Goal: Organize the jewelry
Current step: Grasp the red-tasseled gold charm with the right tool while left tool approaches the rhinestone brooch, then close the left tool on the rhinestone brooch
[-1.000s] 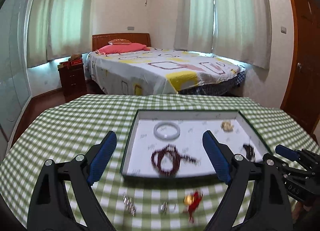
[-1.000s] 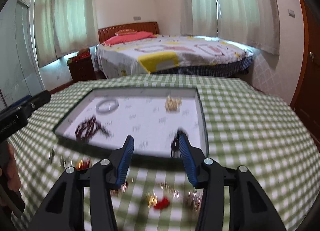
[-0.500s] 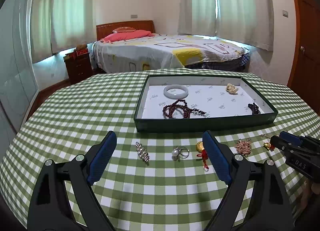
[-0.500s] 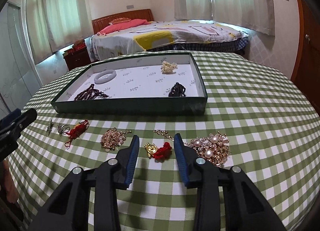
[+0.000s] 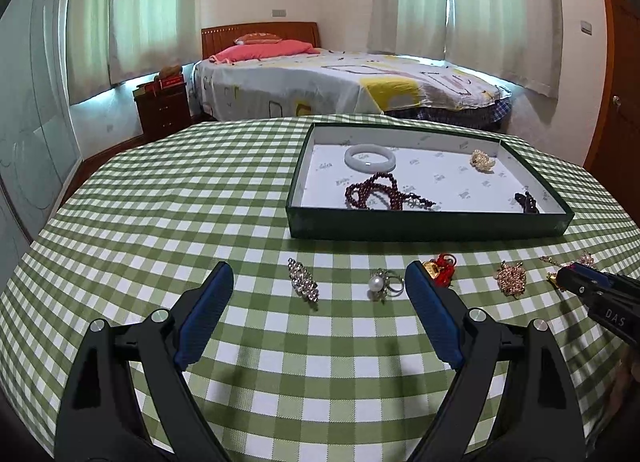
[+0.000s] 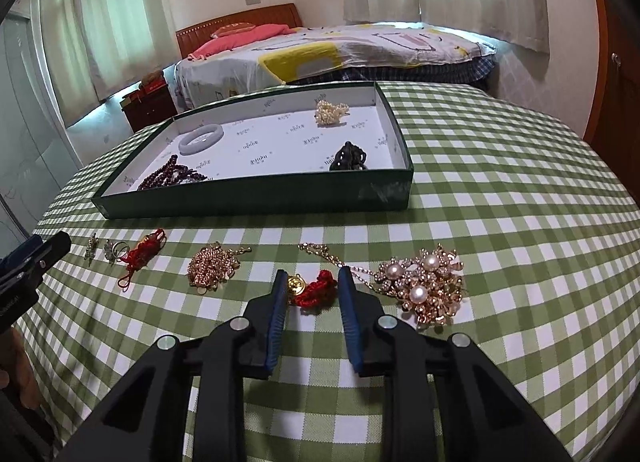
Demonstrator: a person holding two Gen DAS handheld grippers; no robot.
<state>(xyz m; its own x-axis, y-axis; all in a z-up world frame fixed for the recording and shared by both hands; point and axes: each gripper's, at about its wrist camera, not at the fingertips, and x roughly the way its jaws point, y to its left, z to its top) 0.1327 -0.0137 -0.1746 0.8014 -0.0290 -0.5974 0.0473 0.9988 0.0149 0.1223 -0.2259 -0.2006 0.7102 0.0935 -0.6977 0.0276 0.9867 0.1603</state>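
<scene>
1. Currently the right gripper (image 6: 312, 282) is lowered over a gold charm on red cord (image 6: 314, 289), which lies on the checked cloth (image 6: 500, 221) between the blue pads (image 6: 277, 314); the jaws are closing, yet the pads are not seen pressing on it.
2. The left gripper (image 5: 320, 288) is held with its jaws wide apart above the cloth, nothing gripped; a crystal brooch (image 5: 303, 285) and a pearl ring (image 5: 383, 284) are seen between its fingers.
3. A second red-cord charm (image 5: 440, 270) is found just beyond the left gripper's right finger.
4. A gold bead cluster (image 6: 212, 266) is laid left of the right gripper, and a large pearl-and-gold brooch (image 6: 426, 286) with its chain lies just right of it.
5. The green tray (image 6: 256, 197) is set farther back on the cloth, apart from the loose pieces.
6. Inside the tray are seen a pale bangle (image 6: 200, 138) at far left, dark red beads (image 6: 172, 177) at near left, a cream pearl piece (image 6: 330, 111) at far right and a dark piece (image 6: 350, 157) at near right.
7. A bed (image 5: 340, 81) is seen beyond the table.
</scene>
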